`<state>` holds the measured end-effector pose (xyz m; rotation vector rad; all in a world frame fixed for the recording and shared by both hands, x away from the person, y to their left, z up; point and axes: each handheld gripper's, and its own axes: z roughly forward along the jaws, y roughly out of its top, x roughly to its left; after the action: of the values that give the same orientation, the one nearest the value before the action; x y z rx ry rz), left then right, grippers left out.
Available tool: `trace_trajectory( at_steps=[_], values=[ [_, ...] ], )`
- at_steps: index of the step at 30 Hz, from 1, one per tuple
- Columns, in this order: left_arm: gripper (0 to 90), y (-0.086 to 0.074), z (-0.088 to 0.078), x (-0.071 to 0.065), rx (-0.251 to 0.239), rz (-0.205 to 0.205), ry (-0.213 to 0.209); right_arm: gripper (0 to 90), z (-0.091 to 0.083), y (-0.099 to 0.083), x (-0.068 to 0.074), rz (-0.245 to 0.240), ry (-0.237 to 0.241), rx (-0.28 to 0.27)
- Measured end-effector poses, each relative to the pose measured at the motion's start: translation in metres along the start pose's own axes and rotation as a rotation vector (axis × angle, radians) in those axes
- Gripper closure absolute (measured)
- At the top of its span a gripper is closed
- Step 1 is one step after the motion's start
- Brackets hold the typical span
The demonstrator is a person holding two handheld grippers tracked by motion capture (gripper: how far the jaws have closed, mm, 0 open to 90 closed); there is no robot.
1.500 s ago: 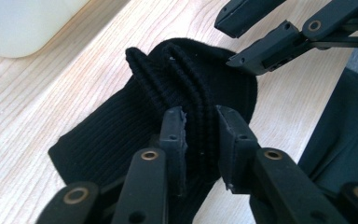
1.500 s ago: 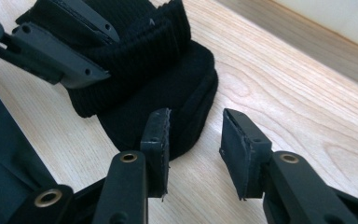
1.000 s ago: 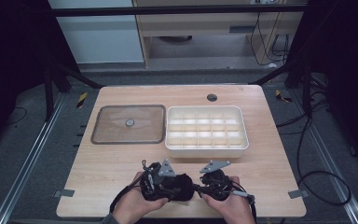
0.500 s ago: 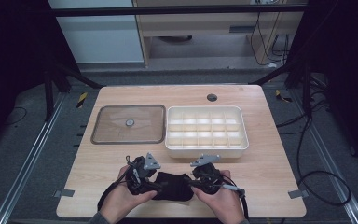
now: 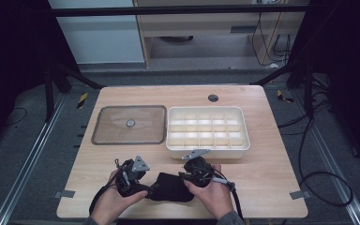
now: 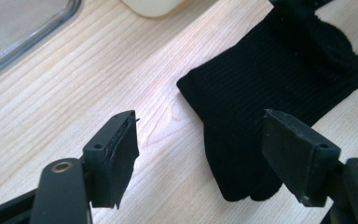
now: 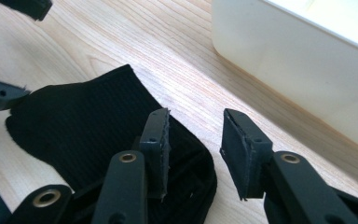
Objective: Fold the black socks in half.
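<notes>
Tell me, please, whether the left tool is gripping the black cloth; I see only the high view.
Observer: No. In the left gripper view the left tool is open; its jaws have just been opening. The black cloth lies loose on the wood.
Operator: And the right tool?
Observer: The right tool has just been closing a little, but bare wood shows between its jaws. One jaw hangs over the cloth's edge.
Operator: Is the cloth plain?
Observer: It is a ribbed knit, with a thicker band at one end.
</notes>
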<state>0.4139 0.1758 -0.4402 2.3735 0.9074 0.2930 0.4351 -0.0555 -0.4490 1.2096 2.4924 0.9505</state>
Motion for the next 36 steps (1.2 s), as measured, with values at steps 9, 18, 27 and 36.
trace_trajectory(
  at_steps=[9,18,27,36],
  values=[
    [33.5,-0.005,0.003,0.000,0.012,0.001,-0.028,70.9,0.000,-0.002,0.005,-0.016,0.029,0.037],
    [38.7,-0.011,0.010,-0.004,0.040,0.010,-0.053,75.8,-0.004,-0.007,0.008,-0.047,0.032,0.055],
    [47.2,-0.015,0.022,-0.008,0.085,0.026,-0.082,61.9,0.002,-0.021,0.009,-0.038,0.024,0.086],
    [61.5,-0.016,0.023,-0.009,0.091,0.025,-0.114,53.5,-0.005,-0.024,0.012,-0.039,0.033,0.081]
  ],
)
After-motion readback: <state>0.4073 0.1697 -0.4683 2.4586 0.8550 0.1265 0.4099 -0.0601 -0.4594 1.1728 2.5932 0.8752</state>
